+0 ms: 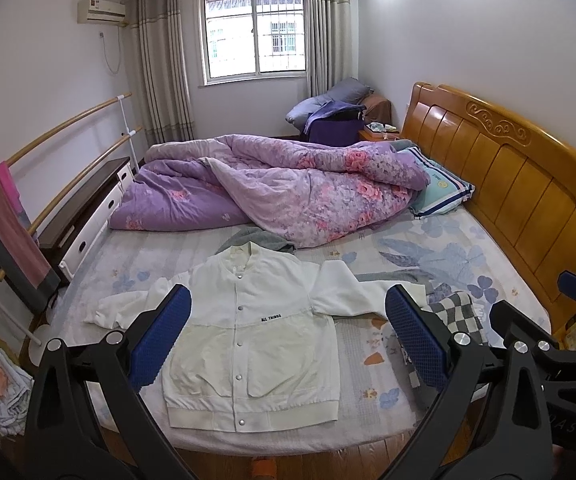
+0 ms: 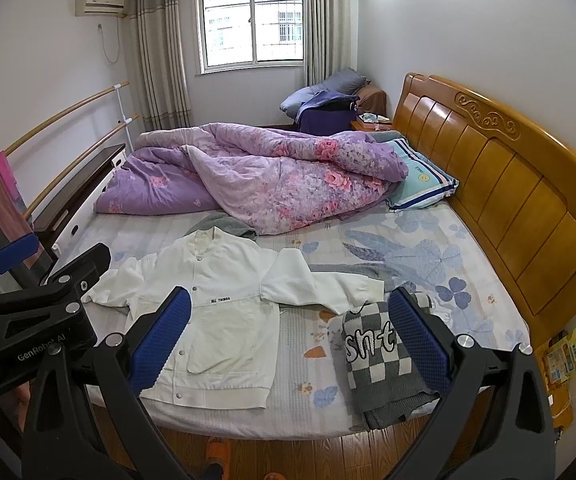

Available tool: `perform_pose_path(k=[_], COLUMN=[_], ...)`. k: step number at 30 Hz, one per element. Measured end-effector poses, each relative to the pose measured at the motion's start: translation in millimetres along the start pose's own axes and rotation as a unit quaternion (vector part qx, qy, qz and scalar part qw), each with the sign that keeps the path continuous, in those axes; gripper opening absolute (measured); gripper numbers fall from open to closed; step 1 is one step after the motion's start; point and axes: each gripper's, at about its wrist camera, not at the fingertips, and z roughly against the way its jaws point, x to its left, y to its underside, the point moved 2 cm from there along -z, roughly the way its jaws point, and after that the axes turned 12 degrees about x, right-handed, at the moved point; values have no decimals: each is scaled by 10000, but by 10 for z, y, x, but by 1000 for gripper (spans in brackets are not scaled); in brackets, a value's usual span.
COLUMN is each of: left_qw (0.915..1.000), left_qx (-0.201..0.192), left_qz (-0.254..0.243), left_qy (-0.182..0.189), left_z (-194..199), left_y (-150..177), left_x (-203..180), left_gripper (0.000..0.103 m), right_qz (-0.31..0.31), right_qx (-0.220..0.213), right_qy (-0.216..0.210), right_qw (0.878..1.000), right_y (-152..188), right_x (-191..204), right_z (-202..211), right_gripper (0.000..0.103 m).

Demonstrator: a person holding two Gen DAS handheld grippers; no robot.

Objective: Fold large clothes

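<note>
A white jacket (image 1: 248,336) lies flat and buttoned, front up, on the bed (image 1: 428,248) near its front edge, sleeves spread. A folded checked sweater (image 2: 376,356) lies just to its right. The left gripper (image 1: 288,336) and right gripper (image 2: 288,336) hover above the bed, fingers spread wide and empty.

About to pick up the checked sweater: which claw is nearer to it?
Right. The right claw hangs open over the bed's near edge with the checked sweater just inside its right finger. The left claw is open over the white jacket, further left.
</note>
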Motion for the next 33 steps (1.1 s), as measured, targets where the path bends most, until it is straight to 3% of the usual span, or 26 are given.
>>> perform_pose_path(k=[33], left_qw=[10000], left_qx=[61], left_qz=[-5], left_qy=[53], left_z=[-28], left_y=[-23], left_x=[85], left_gripper=[98], right_qz=[37], right_qx=[30], right_qy=[-11], right_qw=[10000], right_y=[-36], right_x=[-31], right_z=[-50], right_gripper=[95])
